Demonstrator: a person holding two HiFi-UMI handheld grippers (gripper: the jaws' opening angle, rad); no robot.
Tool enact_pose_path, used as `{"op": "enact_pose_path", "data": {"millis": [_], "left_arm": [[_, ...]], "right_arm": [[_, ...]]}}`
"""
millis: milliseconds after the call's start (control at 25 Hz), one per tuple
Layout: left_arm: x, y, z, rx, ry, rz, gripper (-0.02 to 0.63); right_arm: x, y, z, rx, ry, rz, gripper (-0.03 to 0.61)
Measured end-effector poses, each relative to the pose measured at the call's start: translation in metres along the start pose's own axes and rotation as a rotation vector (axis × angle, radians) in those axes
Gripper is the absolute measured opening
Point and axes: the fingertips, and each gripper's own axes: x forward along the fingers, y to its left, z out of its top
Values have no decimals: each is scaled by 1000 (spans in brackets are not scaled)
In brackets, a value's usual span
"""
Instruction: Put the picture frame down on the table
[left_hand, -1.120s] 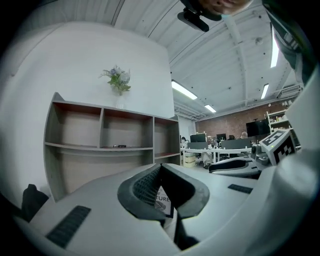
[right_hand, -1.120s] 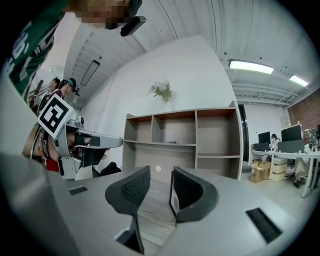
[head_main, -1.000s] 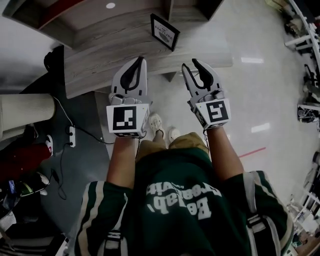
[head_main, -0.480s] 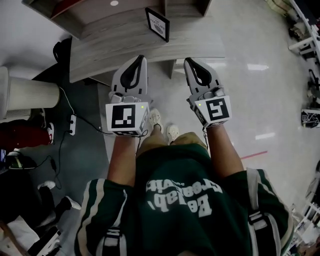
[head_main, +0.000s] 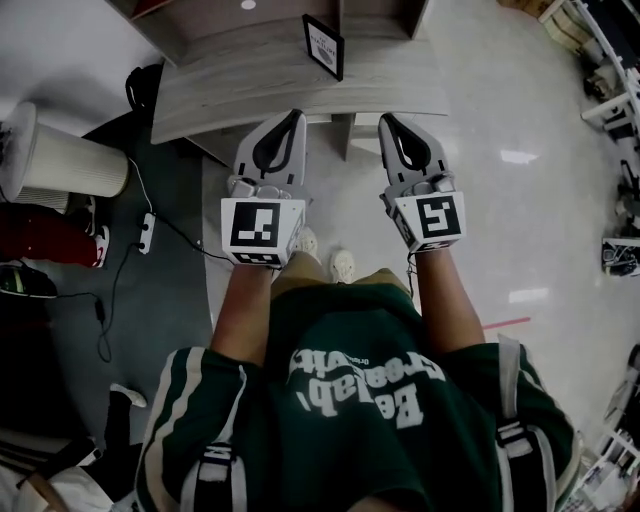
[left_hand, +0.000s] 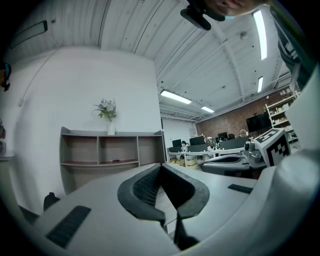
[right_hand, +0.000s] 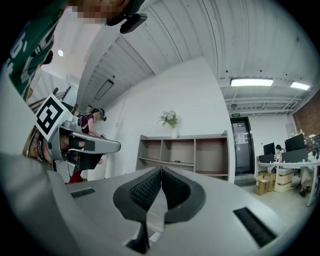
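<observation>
Wooden table (head_main: 230, 85), picture frame (head_main: 323, 46) beyond left tongs (head_main: 293, 118)

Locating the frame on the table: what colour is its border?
Black, around a white printed insert. The picture frame shows best in the head view.

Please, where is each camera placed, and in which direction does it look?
Head view: on the person's head, looking steeply down at the table and frame; shirt, forearms, left gripper and right gripper show.
Left gripper view: rides that gripper, looks along its shut fingers toward a shelf.
Right gripper view: the same on the right, fingers shut.
Shared: both gripper views show the shelf and vase.
</observation>
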Motion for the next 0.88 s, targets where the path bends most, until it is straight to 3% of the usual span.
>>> {"op": "enact_pose_path", "data": {"millis": [880], "left_arm": [[-29,11,18,22,-29,14,18]], "right_arm": [[-15,20,28,-61,-30,-1,35]]}}
